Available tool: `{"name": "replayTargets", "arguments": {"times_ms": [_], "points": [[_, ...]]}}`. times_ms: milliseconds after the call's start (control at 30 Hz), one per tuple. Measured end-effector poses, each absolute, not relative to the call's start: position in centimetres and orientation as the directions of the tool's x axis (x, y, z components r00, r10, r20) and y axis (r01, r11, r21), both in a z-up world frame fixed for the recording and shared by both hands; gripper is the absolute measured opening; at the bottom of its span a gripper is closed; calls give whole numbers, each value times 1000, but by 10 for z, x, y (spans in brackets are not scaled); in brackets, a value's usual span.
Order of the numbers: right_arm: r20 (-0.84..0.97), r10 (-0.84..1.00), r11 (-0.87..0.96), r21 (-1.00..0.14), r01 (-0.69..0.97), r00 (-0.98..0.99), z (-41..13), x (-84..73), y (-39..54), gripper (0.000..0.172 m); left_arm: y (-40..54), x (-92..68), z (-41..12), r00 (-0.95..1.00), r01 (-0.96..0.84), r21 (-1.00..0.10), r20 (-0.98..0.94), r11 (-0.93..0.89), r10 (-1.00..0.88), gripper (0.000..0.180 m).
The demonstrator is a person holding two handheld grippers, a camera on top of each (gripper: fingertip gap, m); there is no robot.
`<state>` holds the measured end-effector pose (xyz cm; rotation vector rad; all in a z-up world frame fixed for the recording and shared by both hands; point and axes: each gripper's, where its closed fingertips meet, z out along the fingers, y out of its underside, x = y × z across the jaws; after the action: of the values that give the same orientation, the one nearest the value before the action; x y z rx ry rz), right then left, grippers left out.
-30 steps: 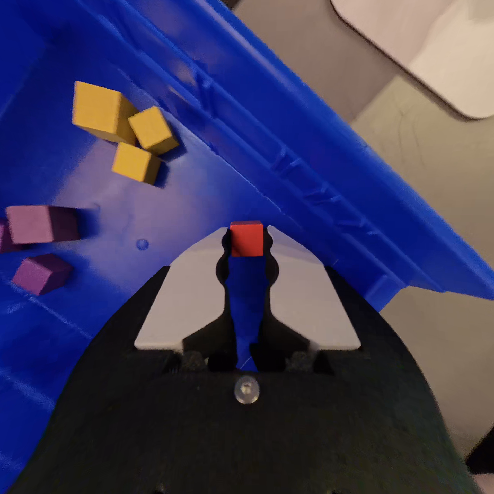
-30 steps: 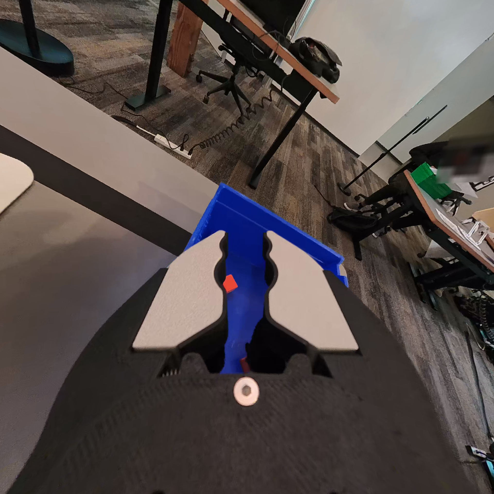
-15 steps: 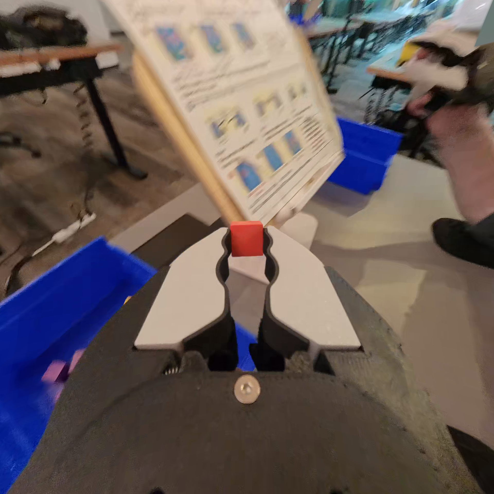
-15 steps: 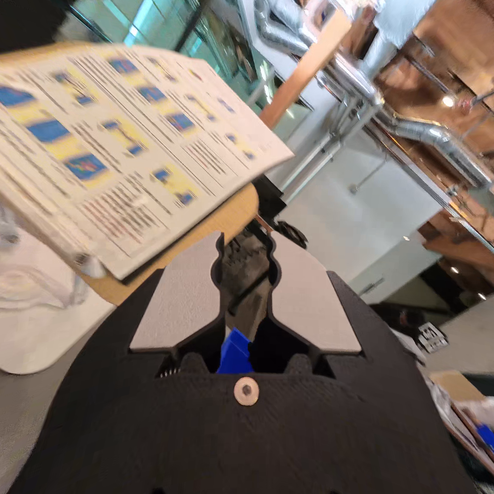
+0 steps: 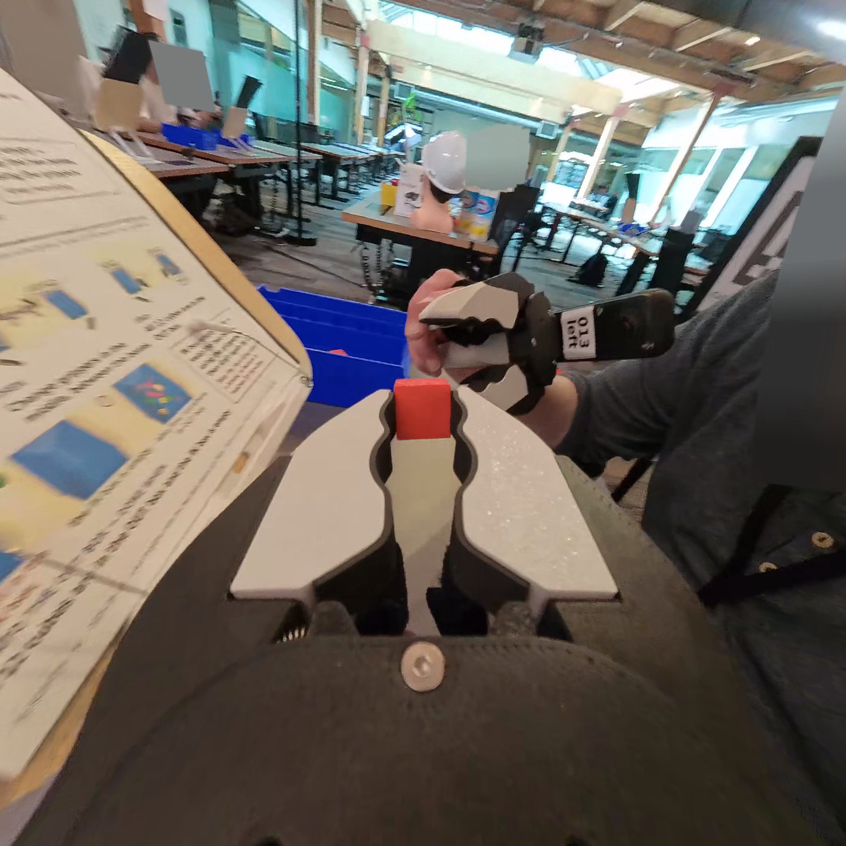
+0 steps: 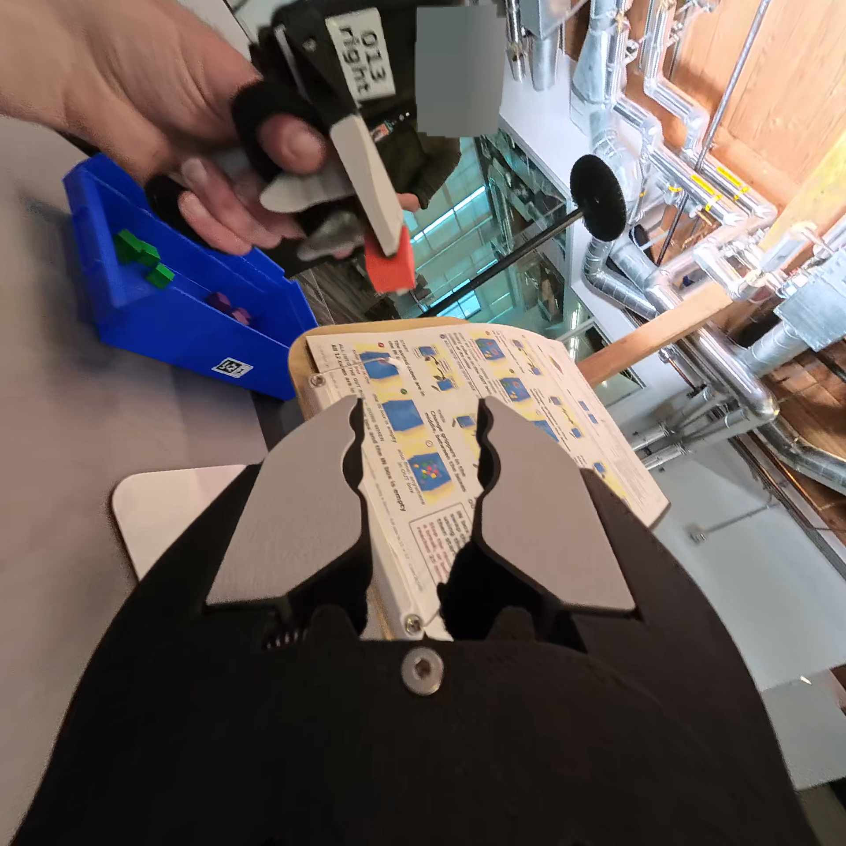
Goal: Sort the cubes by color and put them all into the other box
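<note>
Labels [image 6: 366, 62] mark each claw; left claw [image 5: 421, 403] pinches red cube [image 5: 421, 409].

Instruction board [image 6: 462, 412] stands btwn the two blue boxes [image 6: 183, 329], blocking the direct path; open air above it.

Probably open-plan workshop, desk rows [image 5: 256, 155], ceiling pipes [image 6: 664, 151]

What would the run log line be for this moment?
left gripper: shut on red cube, raised | right gripper: open, holding nothing | phase: carrying cube between blue boxes
</note>
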<state>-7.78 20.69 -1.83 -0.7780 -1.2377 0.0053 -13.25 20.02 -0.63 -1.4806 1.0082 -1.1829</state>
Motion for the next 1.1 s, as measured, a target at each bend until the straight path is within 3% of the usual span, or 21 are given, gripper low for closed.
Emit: {"name": "replayTargets", "arguments": {"times_ms": [400,500,600,767,933,1033,1100], "points": [[862,353,810,-476,343,365,-23,-94,189,47,183,-85,-22,-39,13,-943,332,-333,-942,22],[878,328,814,-450,368,348,-29,-98,189,43,178,-75,-27,-87,4,-931,363,-365,-928,22],[881,298,827,-431,362,367,-27,-99,186,24,175,-67,-34,-105,-23,-926,378,-378,-920,22],[885,294,832,-423,358,361,-25,-97,182,23,171,-65,-32,-145,-15,-914,403,-406,-904,22],[876,273,839,-419,348,398,-5,-82,182,23,170,-77,-19,-128,-7,-921,387,-389,-913,24],[854,245,782,-454,426,459,10,-49,215,23,176,-98,-9,-29,-4,-950,311,-311,-950,8],[812,258,680,-538,498,524,14,-13,258,23,183,-115,-1,39,17,-960,281,-280,-959,0]]}}
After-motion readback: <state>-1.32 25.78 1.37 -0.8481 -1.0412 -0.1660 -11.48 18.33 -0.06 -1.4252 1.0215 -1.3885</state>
